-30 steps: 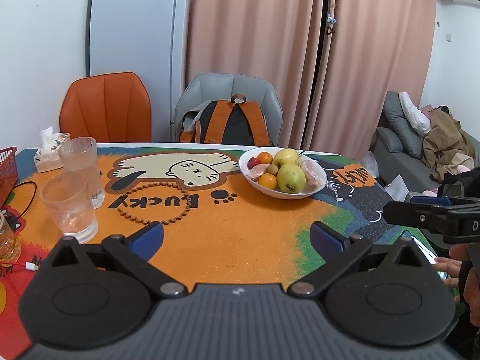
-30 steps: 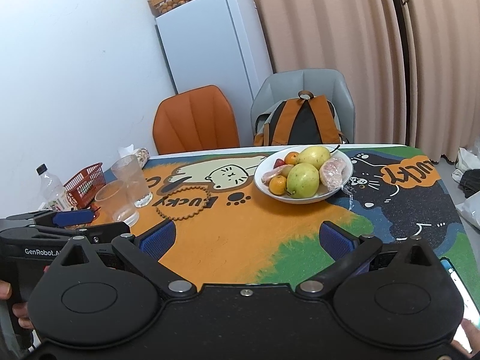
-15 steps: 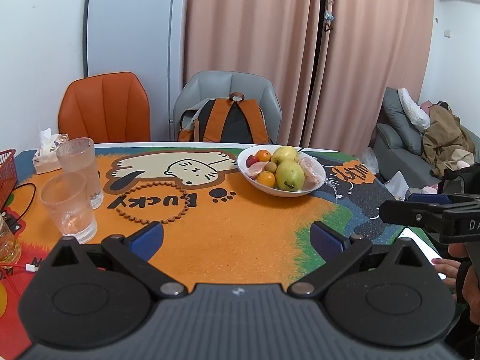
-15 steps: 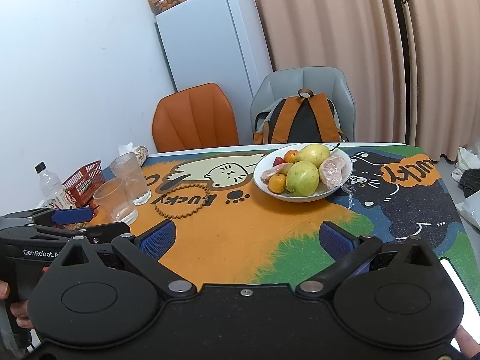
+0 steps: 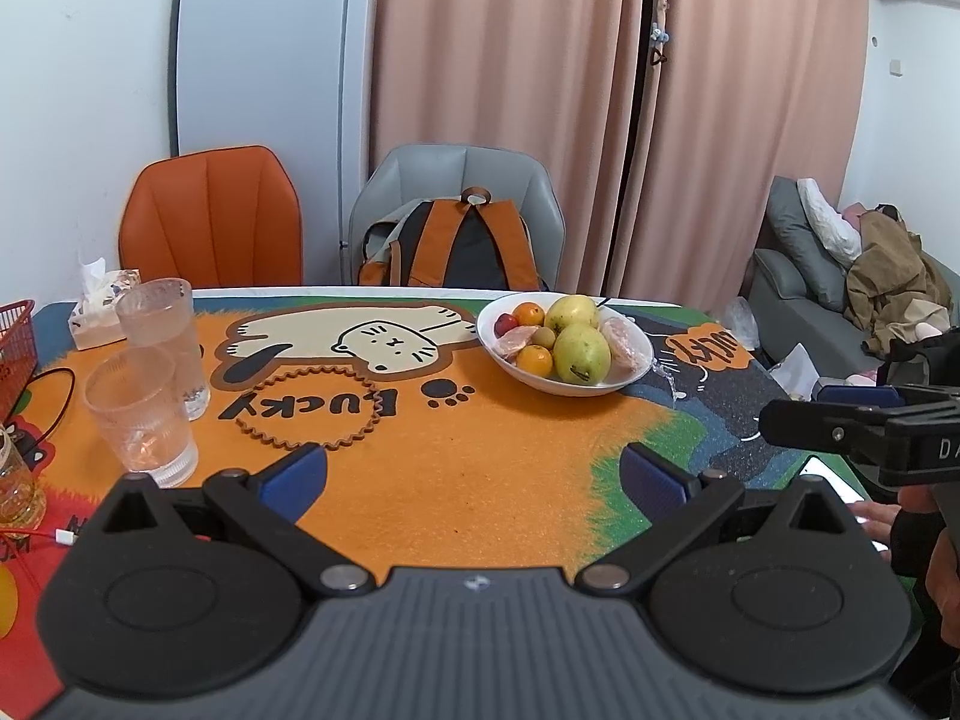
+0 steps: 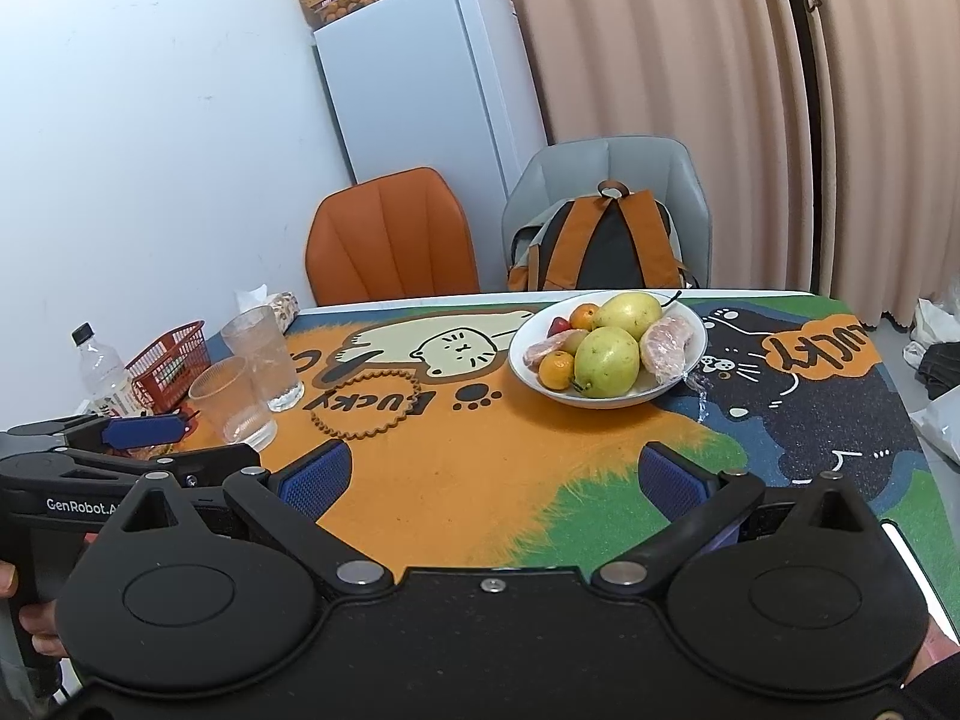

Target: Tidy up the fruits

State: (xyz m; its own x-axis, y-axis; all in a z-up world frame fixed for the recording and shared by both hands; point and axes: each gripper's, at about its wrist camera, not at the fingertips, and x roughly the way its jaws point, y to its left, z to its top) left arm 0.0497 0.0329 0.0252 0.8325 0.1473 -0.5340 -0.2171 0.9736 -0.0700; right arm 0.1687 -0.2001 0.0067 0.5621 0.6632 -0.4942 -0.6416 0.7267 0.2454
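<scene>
A white bowl [image 5: 637, 370] [image 6: 523, 373] stands on the far right part of the table. It holds two yellow-green pears [image 5: 581, 354] [image 6: 606, 361], two small oranges [image 5: 534, 360] [image 6: 555, 371], wrapped pink pomelo pieces [image 5: 621, 343] [image 6: 667, 348] and a small red fruit [image 5: 507, 321]. My left gripper [image 5: 474, 477] hovers open over the near table edge, nothing between its blue pads. My right gripper [image 6: 492, 477] is likewise open and empty, well short of the bowl. Each gripper shows at the side of the other's view.
Two clear glasses [image 5: 141, 414] [image 5: 163, 343] stand at the left, with a red basket [image 6: 169, 363], a plastic bottle [image 6: 103, 373] and a tissue pack [image 5: 95, 312]. A brown gear-shaped coaster [image 5: 312, 408] lies mid-table. An orange chair [image 5: 210, 219] and a grey chair with a backpack [image 5: 456, 246] stand behind.
Both grippers have stayed open and empty. The views shift only slightly; the bowl sits a touch further off than a second ago.
</scene>
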